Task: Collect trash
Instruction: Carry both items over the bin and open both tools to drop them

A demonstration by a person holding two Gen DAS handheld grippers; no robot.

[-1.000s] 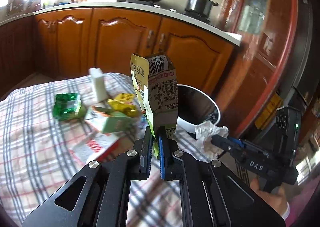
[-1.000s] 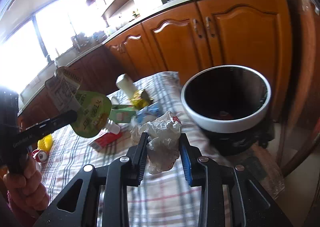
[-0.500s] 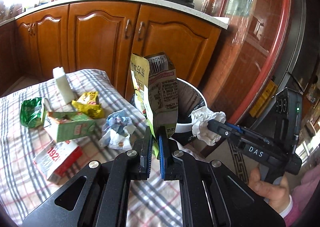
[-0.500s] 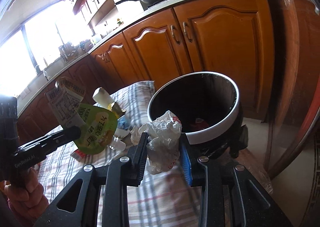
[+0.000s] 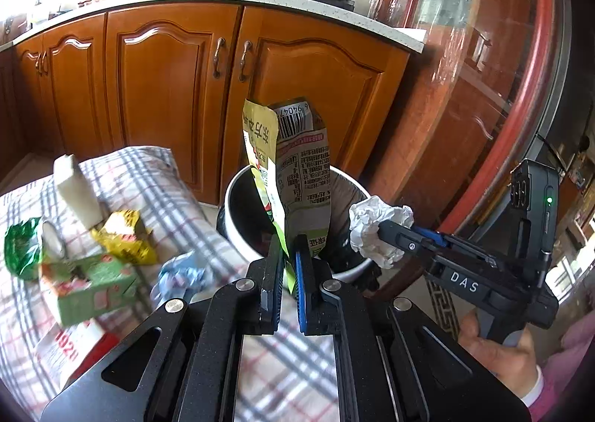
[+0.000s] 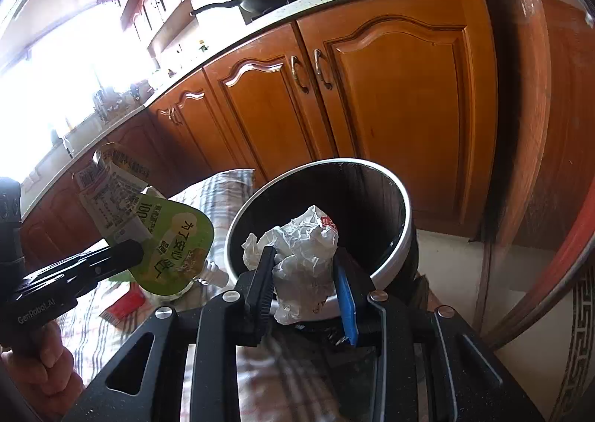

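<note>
My left gripper (image 5: 286, 258) is shut on a green and yellow drink pouch (image 5: 297, 176), held upright in front of the white-rimmed trash bin (image 5: 234, 236). The pouch also shows in the right wrist view (image 6: 163, 236). My right gripper (image 6: 303, 266) is shut on a crumpled white paper ball (image 6: 301, 247), held at the near rim of the bin (image 6: 394, 254). In the left wrist view the paper ball (image 5: 375, 228) hangs at the bin's right rim, with the right gripper (image 5: 383, 232) behind it.
A checked tablecloth (image 5: 178, 199) carries a green carton (image 5: 93, 288), a yellow wrapper (image 5: 122, 236), a green packet (image 5: 20, 247), a white bottle (image 5: 74, 195), a blue crumpled scrap (image 5: 182, 277) and a red and white pack (image 5: 70, 347). Wooden cabinets (image 5: 160, 87) stand behind the bin.
Both grippers have moved closer to the bin with their loads. The paper ball now sits over the bin's near rim and the pouch in front of its opening.
</note>
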